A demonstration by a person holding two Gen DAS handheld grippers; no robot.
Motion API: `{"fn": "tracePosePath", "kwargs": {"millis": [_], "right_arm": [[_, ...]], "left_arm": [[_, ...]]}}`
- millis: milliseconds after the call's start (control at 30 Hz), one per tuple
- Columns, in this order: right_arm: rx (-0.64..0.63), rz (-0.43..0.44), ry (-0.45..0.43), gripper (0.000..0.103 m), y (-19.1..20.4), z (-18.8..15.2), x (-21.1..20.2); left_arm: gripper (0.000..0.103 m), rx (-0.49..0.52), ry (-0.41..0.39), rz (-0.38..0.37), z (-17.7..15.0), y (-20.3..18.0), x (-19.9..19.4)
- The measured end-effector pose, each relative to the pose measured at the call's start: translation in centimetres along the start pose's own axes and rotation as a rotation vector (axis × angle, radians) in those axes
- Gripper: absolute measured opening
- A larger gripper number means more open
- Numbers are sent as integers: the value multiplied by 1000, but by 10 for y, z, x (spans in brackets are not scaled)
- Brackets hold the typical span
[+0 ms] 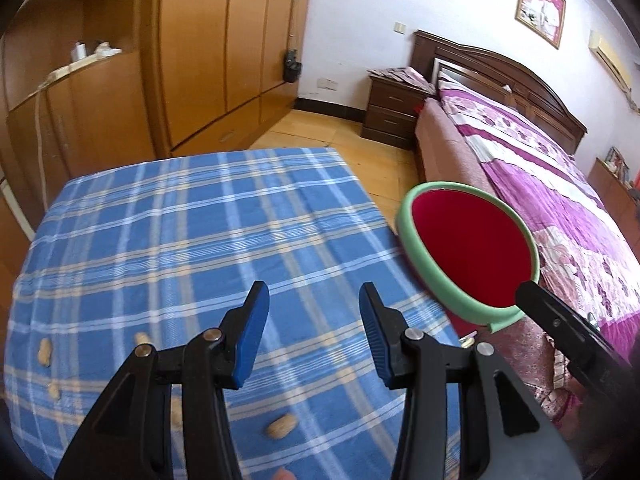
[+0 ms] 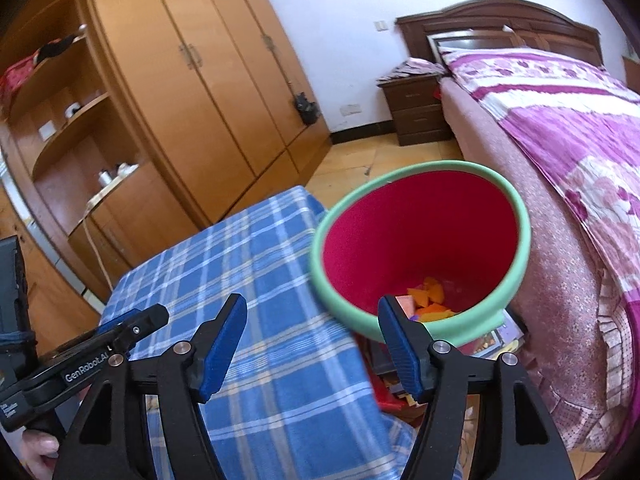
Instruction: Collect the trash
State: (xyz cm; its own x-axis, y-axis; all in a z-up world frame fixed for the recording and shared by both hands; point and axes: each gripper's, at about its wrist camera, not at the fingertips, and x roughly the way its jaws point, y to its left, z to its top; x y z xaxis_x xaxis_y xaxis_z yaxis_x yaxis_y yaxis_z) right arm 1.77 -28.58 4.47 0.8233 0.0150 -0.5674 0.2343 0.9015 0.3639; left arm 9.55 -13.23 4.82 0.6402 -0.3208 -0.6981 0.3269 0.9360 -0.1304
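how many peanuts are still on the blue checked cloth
4 clearly: two near the left edge, one by the left tongs' arm, one between the arms. Others may hide under the tongs.

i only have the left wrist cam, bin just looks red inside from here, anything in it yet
Observer: Yes. The right wrist view looks down into the bin: orange and pink scraps lie at its bottom.
Operator: and the right jaws, holding anything
Observer: No. The right gripper has its jaws open with nothing between them, close to the bin's near rim.
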Motion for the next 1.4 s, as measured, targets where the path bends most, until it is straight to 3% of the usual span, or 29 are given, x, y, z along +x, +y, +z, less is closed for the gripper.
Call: {"fn": "tracePosePath", "kwargs": {"millis": [600, 933, 1400], "right_arm": [[-168, 69, -3, 70, 56, -41, -15], [-212, 75, 7, 70, 67, -57, -16], [-213, 81, 13, 70, 68, -62, -19]], "left_arm": [[47, -84, -27, 117, -41, 47, -36], [47, -99, -26, 170, -59, 56, -42], [47, -87, -36, 187, -63, 57, -47]]}}
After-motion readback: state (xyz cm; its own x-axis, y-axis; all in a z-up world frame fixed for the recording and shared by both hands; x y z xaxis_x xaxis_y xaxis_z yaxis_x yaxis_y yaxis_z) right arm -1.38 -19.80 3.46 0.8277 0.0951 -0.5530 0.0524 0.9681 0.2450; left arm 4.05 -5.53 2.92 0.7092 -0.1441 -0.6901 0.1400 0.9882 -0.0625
